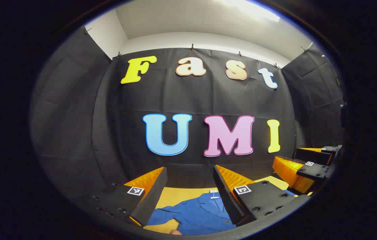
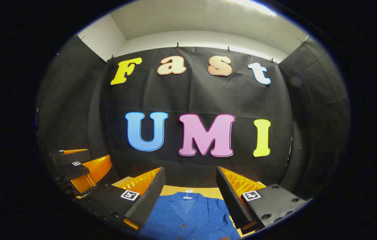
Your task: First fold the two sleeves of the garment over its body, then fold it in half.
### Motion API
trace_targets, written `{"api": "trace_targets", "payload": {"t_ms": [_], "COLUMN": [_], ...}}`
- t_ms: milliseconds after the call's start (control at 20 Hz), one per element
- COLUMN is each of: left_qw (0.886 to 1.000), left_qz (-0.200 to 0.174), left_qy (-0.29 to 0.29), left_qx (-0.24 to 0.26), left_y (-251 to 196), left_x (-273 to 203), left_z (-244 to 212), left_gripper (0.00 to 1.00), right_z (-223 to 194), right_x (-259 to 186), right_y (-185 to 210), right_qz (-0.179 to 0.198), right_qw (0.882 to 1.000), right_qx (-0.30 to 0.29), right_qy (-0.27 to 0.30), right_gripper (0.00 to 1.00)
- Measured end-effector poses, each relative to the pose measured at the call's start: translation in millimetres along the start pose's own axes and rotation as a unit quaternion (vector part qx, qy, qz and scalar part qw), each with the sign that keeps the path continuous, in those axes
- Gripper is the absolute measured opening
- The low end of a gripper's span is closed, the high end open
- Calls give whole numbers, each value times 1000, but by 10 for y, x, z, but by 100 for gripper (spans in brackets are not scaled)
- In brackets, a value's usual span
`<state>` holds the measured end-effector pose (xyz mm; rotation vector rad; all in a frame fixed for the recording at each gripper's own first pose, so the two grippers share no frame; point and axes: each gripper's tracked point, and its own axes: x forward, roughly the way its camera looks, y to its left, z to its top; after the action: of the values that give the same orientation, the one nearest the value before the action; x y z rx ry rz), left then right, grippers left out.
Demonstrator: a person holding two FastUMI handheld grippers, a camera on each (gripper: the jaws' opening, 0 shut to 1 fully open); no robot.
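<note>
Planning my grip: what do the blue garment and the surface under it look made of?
Garment: seemingly thin woven cloth, matte, with fine ribbed texture, collar and buttons. Tabletop: smooth, flat yellow-tan, possibly wood or laminate; unclear.

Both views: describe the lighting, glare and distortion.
Left gripper view: a bright ceiling light blows out at the top, the fisheye bows the booth wall, and the shirt is sharp and evenly lit between the open left tongs. Right gripper view: same ceiling glare, same bowing, shirt clear, no hard shadows.
</note>
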<state>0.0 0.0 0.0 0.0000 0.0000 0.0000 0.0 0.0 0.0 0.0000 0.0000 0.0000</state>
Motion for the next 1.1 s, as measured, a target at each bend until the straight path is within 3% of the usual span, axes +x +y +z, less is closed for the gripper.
{"api": "trace_targets", "payload": {"t_ms": [50,1100], "left_qw": [1000,1000], "left_qz": [-4,2], "left_qy": [1,23], "left_qx": [-1,-3], "left_y": [-14,95], "left_x": [2,49], "left_z": [-14,-140], "left_gripper": [80,80], "right_z": [-7,-68], "right_x": [1,62], "right_y": [8,-21], "right_qz": [-1,-5], "right_qw": [1000,1000], "right_qx": [-1,12], "right_qy": [2,11], "right_gripper": [92,92]}}
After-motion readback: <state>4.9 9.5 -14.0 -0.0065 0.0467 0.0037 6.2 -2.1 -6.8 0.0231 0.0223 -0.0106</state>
